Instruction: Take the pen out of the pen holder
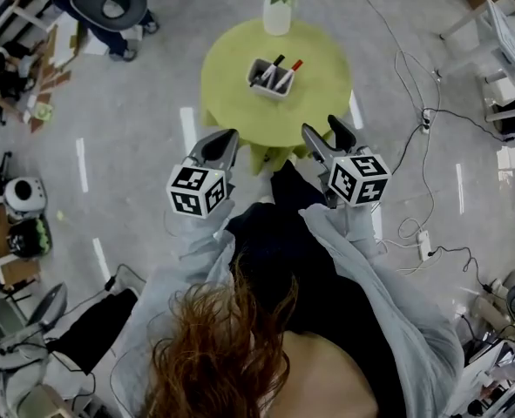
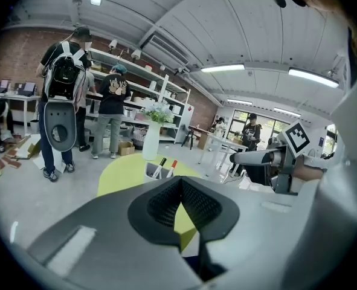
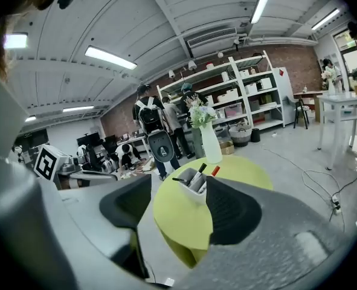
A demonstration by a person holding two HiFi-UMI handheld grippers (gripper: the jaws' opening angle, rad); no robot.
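A white pen holder [image 1: 270,78] stands near the middle of a round yellow-green table [image 1: 231,94]. A black-capped pen [image 1: 268,68] and a red-capped pen [image 1: 289,70] lean in it, among others. Both grippers hang in the air at the table's near edge, well short of the holder. My left gripper [image 1: 221,139] is shut with nothing between its pads. My right gripper [image 1: 324,129] is open and empty. The left gripper view shows the holder [image 2: 156,171] beyond the shut left gripper [image 2: 181,189]. In the right gripper view the holder [image 3: 190,183] shows between the jaws of the right gripper [image 3: 178,207].
A white vase [image 1: 276,11] with flowers stands at the table's far edge. Cables and a power strip [image 1: 423,244] lie on the floor to the right. A person with a scooter-like grey device [image 1: 109,3] stands at the far left. Shelves and other people [image 2: 113,110] fill the background.
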